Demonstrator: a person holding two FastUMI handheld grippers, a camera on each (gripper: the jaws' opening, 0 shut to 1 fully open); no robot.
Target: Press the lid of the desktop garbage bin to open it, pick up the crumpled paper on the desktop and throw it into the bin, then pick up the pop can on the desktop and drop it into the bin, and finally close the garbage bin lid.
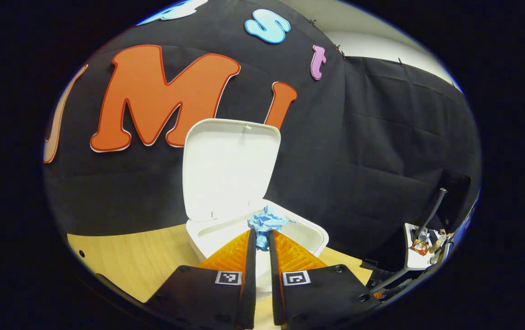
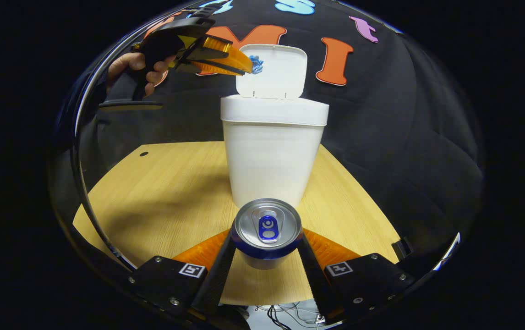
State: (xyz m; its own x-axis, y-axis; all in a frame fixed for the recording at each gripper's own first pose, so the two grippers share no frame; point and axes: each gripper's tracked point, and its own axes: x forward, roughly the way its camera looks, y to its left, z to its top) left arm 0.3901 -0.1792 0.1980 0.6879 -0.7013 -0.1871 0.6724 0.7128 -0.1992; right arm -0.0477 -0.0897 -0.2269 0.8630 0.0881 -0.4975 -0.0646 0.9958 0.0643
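Wooden surface (image 2: 175, 183) spread under everything, pale and lit from above. On it, upright and toward the back, the white garbage bin (image 2: 271, 156), its lid (image 2: 274, 71) flipped up and standing open behind the mouth; seen from above in the left gripper view, the same bin (image 1: 310, 233) with lid (image 1: 228, 167) raised against the booth wall. Nearer the front edge of the surface, just in front of the bin, the pop can (image 2: 267, 238), upright, pull tab facing up, held between the right tongs (image 2: 267, 250), which are spread to the can's width with both fingers (image 2: 219, 270) pressed to its sides. Up at the bin's mouth, the left tongs (image 1: 262, 240), nearly closed and pinching the crumpled paper (image 1: 266, 224), a blue wad hanging over the open bin. In the right gripper view, the same left tongs (image 2: 244, 68) held by a hand (image 2: 139, 68), the paper (image 2: 256, 64) at their tip in front of the raised lid.
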